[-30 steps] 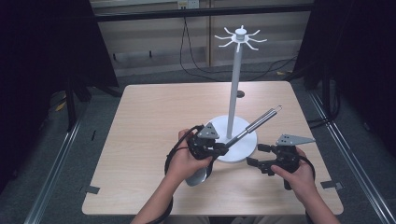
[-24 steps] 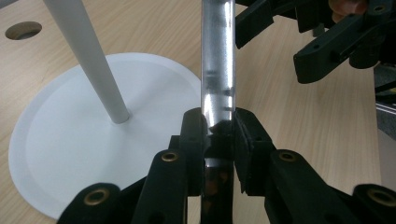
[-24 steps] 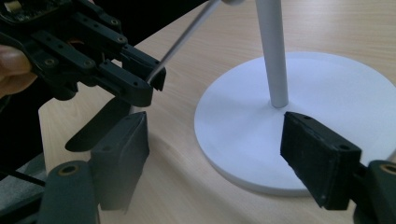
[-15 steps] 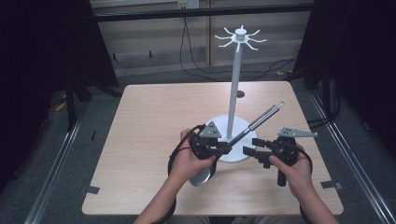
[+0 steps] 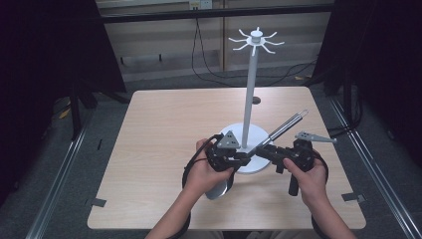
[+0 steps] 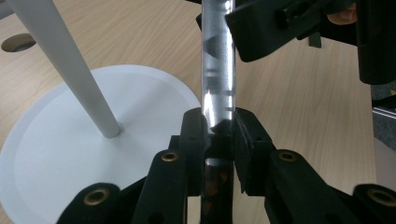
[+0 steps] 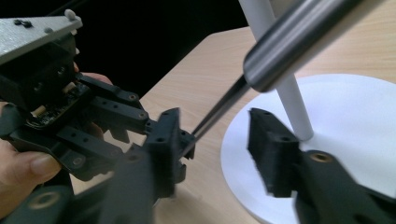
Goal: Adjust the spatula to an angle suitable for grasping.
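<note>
Over white base, claws facing.

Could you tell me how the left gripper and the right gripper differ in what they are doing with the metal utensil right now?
The left gripper is clamped on the thin part of the metal utensil; the right gripper has nothing pressed between its pads. The left jaws stand narrow, while the right jaws stand apart and have just been closing, below the utensil's thick handle. Both are black, hand-held, and sit beside the white stand.

The left claw clamped a shiny metal rod; beside it, a white pole rose from its round base on the worktop.
</note>
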Available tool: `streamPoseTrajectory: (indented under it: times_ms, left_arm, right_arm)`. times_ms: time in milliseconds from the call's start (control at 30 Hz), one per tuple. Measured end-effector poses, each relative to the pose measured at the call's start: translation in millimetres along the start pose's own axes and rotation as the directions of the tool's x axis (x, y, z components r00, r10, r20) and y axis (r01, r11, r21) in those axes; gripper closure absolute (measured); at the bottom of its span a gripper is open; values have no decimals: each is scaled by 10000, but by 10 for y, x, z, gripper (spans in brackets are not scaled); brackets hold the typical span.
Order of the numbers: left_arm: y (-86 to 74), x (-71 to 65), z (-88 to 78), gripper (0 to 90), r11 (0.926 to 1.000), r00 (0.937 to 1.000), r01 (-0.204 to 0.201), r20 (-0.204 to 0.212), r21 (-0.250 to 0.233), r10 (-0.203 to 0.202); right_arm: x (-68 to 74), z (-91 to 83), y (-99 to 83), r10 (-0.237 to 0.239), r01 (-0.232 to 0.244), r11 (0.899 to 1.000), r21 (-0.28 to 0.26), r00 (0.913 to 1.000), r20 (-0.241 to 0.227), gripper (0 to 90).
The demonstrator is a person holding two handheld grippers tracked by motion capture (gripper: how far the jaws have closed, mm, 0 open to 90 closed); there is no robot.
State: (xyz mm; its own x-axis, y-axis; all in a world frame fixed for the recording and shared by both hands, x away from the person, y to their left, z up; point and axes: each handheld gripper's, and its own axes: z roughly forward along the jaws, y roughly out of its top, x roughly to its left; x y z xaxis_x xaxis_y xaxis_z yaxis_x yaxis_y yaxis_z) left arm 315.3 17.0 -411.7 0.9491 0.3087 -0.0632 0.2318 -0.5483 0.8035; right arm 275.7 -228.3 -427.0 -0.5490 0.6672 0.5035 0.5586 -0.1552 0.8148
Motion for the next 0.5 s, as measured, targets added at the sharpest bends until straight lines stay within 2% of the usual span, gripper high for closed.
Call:
streamPoseTrajectory:
  times_ms: [33,100,200,267,433,500]
  left_arm:
    - [5,-3,-1,753,10000,10000,-22,-92,2,22]
    - [17,-18,-1,753,10000,9999,-53,-126,-41,53]
    - [38,-50,-8,752,9998,9996,-143,-264,-102,141]
    - [53,-62,-23,753,9995,9990,-214,-392,-241,204]
    - [77,-86,-52,752,9991,9972,-298,-695,-313,275]
    - [79,-99,-58,752,9982,9958,-449,-815,-403,415]
  right_arm:
    - [0,0,0,0,0,10000,0,10000,0,574]
    - [13,3,15,62,-65,9997,-216,9999,-123,664]
    - [23,6,30,-36,29,9995,-328,9997,-222,679]
    - [30,9,48,-111,101,9991,-406,9997,-229,757]
    - [41,11,82,98,-120,9983,-578,9992,-376,792]
    - [52,11,104,157,-184,9984,-538,9986,-496,808]
